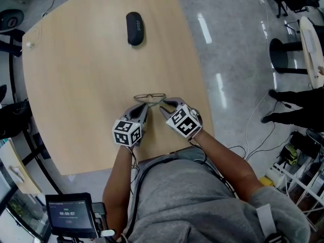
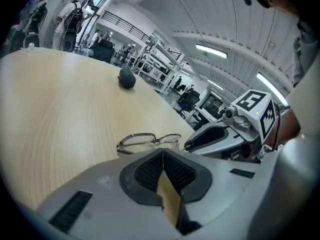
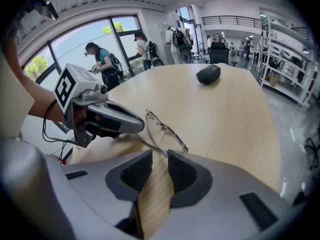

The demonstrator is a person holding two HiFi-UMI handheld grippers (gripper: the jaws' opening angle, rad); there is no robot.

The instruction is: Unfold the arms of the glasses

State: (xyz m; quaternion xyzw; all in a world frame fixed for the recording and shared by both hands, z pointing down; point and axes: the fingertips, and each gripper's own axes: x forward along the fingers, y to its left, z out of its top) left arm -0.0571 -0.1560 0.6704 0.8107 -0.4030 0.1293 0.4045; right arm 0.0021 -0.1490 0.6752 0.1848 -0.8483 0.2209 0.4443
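Glasses (image 1: 150, 98) lie on the tabletop (image 1: 76, 85) just beyond both tongs, long axis left-right. My right tongs (image 3: 159, 154) stand parted, the frame's right end at their mouth. My left tongs (image 2: 163, 151) are closed on nothing, just short.

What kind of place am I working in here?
Probably an open lab or workshop hall: metal shelving racks, office chairs, and loose cables across a polished floor.

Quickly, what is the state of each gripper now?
Left gripper: closed, nothing seen held.
Right gripper: jaws partly apart around the end of the glasses; grip cannot be told.
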